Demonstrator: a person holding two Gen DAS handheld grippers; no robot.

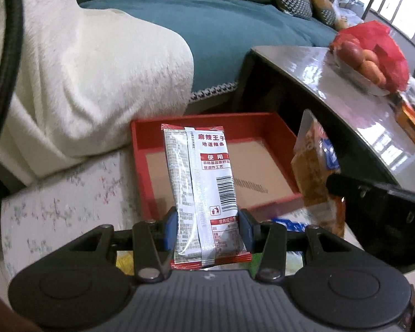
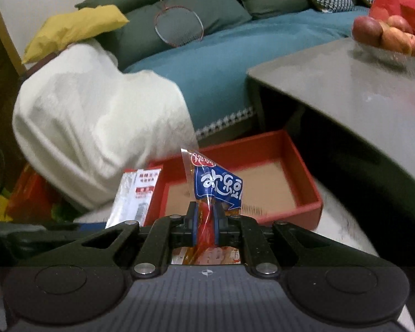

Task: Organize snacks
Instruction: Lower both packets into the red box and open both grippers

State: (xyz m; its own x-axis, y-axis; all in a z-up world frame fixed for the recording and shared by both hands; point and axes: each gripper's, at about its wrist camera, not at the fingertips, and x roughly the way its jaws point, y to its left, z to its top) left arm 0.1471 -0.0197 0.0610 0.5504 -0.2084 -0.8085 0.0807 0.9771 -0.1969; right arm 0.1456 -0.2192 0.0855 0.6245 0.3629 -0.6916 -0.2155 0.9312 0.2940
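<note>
— Left gripper [image 1: 209, 229] is seen clamped on a silver snack packet [image 1: 200, 182] with red trim, its blue pads [image 1: 171, 228] pressed against the packet's two long sides near the lower end. How is the packet placed?

— It is held upright, printed back and barcode turned to the left wrist camera, in front of the near-left corner of a red tray [image 1: 282, 127]. The tray's tan floor is seen bare where it shows.

— And the right gripper [image 2: 207, 222]?

— Its jaws are closed tight on a clear snack packet [image 2: 217, 184] with a blue label, pinched at the red lower part. The packet is tilted up in front of the tray's [image 2: 310, 191] near edge. From the left wrist camera the same packet [image 1: 315, 166] is seen just off the tray's right wall.

— What lies around the tray?

— It is set on a pale patterned surface [image 1: 63, 199]. A white blanket [image 1: 83, 83] is draped beyond its left side, a teal-covered sofa [image 1: 221, 33] is seen behind, and a grey table [image 2: 345, 88] rises to the right, with a bowl of apples [image 2: 387, 36] and a red bag [image 2: 401, 0] at its far edge.
</note>
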